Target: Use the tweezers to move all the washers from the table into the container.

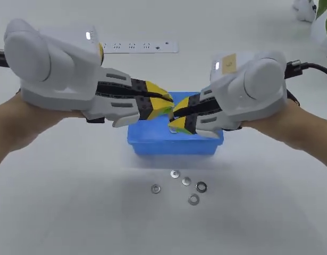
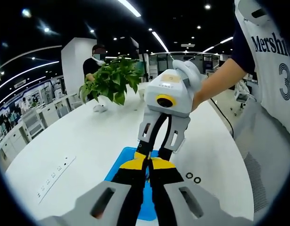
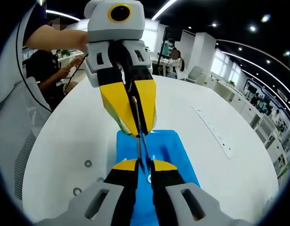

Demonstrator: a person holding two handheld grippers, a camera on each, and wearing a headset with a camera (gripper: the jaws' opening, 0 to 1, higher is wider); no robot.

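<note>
The blue container (image 1: 174, 144) stands mid-table, and both grippers meet above it. My left gripper (image 1: 164, 102) and my right gripper (image 1: 176, 121) point tip to tip. Thin metal tweezers (image 3: 141, 151) run between the two sets of yellow jaws, over the blue container (image 3: 166, 150), and both grippers are shut on them. Several washers (image 1: 186, 182) lie loose on the white table just in front of the container. Washers (image 3: 88, 163) lie left of the container, and two washers (image 2: 193, 178) lie right of the container (image 2: 117, 165). A small pale object, possibly a washer, lies inside the container (image 3: 149, 178).
A white power strip (image 1: 136, 47) lies behind the container. A potted plant (image 2: 114, 80) stands at the far edge of the table. My cable (image 1: 312, 68) trails off to the right. People stand in the room beyond the table.
</note>
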